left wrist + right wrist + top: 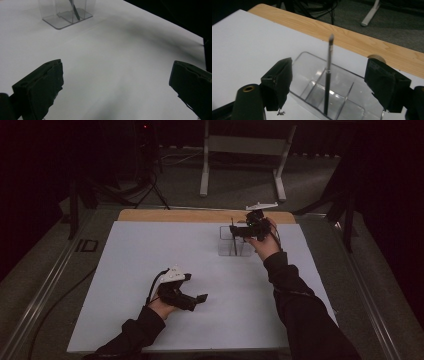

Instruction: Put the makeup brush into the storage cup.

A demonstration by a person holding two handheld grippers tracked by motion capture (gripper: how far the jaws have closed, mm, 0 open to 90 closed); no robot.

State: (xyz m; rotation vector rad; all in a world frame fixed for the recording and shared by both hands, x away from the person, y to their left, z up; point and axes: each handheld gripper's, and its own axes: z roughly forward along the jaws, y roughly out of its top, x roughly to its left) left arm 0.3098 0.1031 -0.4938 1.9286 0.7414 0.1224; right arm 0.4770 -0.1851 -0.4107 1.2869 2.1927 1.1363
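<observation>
Standing upright in my clear divided holder, the brush sits between my right gripper's wide-open jaws, untouched. My left gripper gapes wide, empty.

- Room dim; far side and corners in darkness.
- Floor: grey-green carpet.
- Table: pale wood edge along the far side, white sheet over most of the top.
- White metal frame on two legs stands on the floor beyond the table.
- Black cables and dark stand legs at far left.
- Small red light glows at top.
</observation>
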